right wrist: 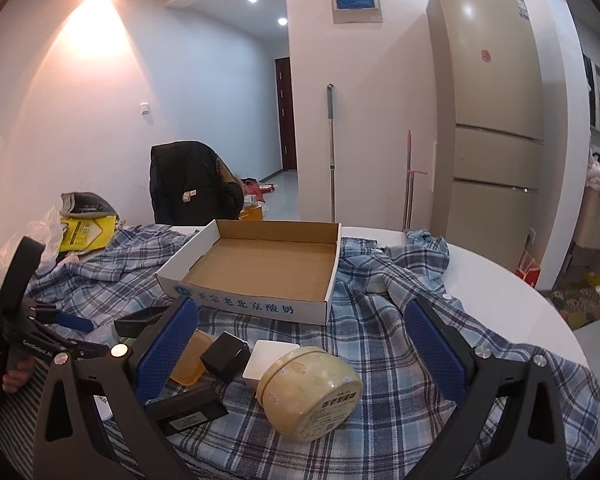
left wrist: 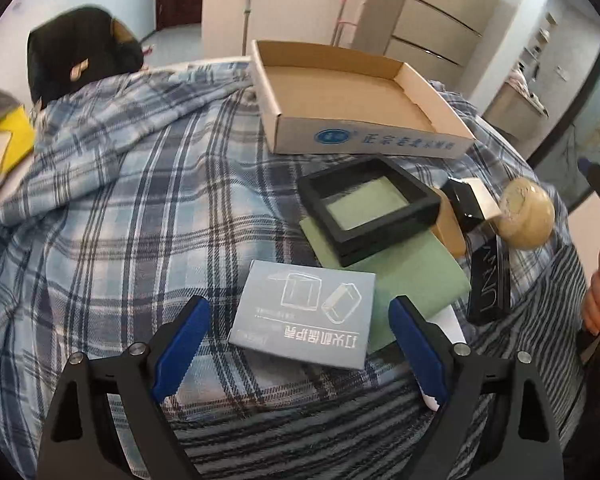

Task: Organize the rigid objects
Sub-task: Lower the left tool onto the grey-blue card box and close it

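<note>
From the left wrist, the left claw [left wrist: 298, 344] is spread wide, its blue pads [left wrist: 182, 350] on either side of a grey-blue carton [left wrist: 302, 316] that lies flat on the plaid cloth [left wrist: 120, 220]; the pads do not press on it. The carton overlaps a green sheet [left wrist: 416, 276], on which a black square frame [left wrist: 370, 210] rests. Past the frame stands an open cardboard tray [left wrist: 356, 136], its floor bare. To the right lie a tan box [left wrist: 452, 228], a long black box [left wrist: 490, 284] and a round cream tin [left wrist: 526, 218], with a hand [left wrist: 598, 300] at the edge. From the right wrist, the right claw [right wrist: 300, 352] is also spread, gripping nothing, with the cream tin [right wrist: 310, 394] on its side between the pads, apart from both. Just behind the tin sit a white block [right wrist: 274, 360], a small black cube [right wrist: 226, 356] and an orange box [right wrist: 190, 360]. The tray [right wrist: 260, 272] sits further back on the white tabletop [right wrist: 500, 288], and the left claw [right wrist: 72, 322] shows at the left.
</note>
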